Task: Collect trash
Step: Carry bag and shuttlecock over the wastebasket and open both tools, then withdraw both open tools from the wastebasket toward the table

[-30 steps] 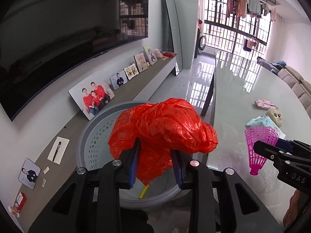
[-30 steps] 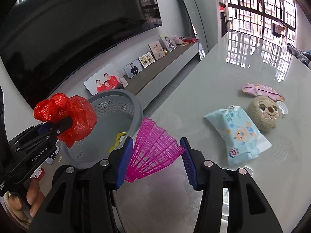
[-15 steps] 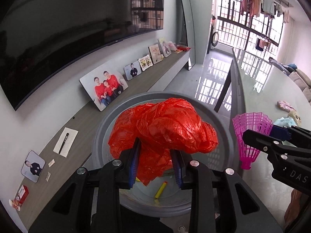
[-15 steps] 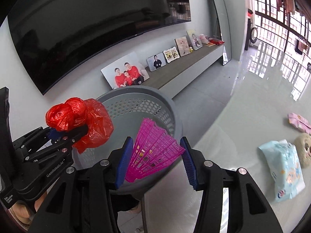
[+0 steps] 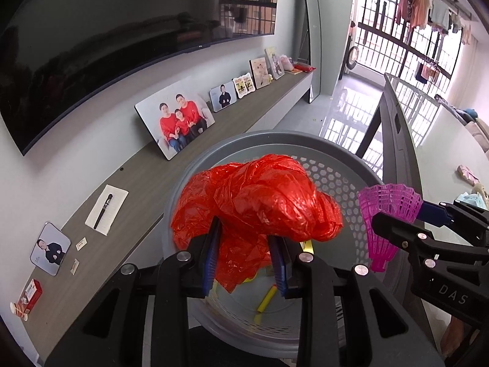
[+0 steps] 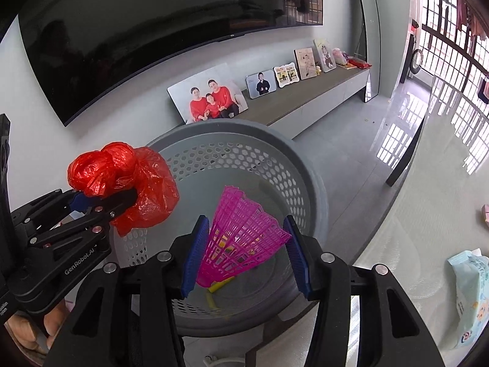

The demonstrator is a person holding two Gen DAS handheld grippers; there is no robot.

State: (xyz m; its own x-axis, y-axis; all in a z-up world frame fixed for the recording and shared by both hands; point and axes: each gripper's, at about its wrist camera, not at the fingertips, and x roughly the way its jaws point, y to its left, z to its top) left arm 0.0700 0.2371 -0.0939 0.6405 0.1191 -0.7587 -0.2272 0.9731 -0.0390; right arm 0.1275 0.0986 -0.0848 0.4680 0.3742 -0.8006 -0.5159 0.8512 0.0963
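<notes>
My left gripper [image 5: 248, 260] is shut on a crumpled red plastic bag [image 5: 259, 202] and holds it over the grey perforated basket [image 5: 333, 153]. My right gripper [image 6: 244, 253] is shut on a pink plastic shuttlecock [image 6: 241, 238], also above the basket [image 6: 232, 134]. Each gripper shows in the other's view: the left with the red bag [image 6: 122, 180], the right with the shuttlecock [image 5: 388, 211]. Yellow scraps [image 5: 266, 297] lie on the basket's floor.
A long low shelf [image 5: 128, 183] with framed photos [image 5: 175, 116] runs along the wall under a dark TV [image 5: 91, 36]. The glass table [image 6: 428, 214] lies to the right, with a wet-wipes pack [image 6: 467, 290] on it.
Both grippers have moved left from over the table to above the basket, each still holding its item. The basket now fills the middle of both views.
</notes>
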